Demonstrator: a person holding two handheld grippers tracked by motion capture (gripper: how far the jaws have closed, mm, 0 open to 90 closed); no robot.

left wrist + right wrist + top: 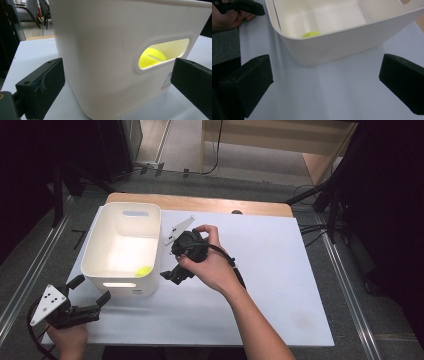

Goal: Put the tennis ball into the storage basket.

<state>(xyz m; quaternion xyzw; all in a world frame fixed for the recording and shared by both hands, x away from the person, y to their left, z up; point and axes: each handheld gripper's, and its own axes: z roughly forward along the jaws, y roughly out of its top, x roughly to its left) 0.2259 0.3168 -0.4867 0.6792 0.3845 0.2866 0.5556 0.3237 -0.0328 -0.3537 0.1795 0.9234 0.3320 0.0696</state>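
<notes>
A white plastic bin (pixel 122 245) stands at the left of the white table top (pixel 280 270). A yellow-green tennis ball (pixel 142 270) lies inside it at the near right corner. My left gripper (pixel 91 289) is open at the bin's near left corner, its jaws on either side of that corner. In the left gripper view the ball (pixel 152 57) shows through the bin's handle slot (pixel 162 53). My right gripper (pixel 175 274) is open just right of the bin, low over the table. From the right gripper view I see the bin's wall (pixel 337 47) and the ball (pixel 310 34) inside.
A wooden table edge (pixel 200 202) runs behind the white top. Dark stands and cables (pixel 320 200) flank the table on the grey floor. The right half of the white top lies beyond my right forearm (pixel 250 320).
</notes>
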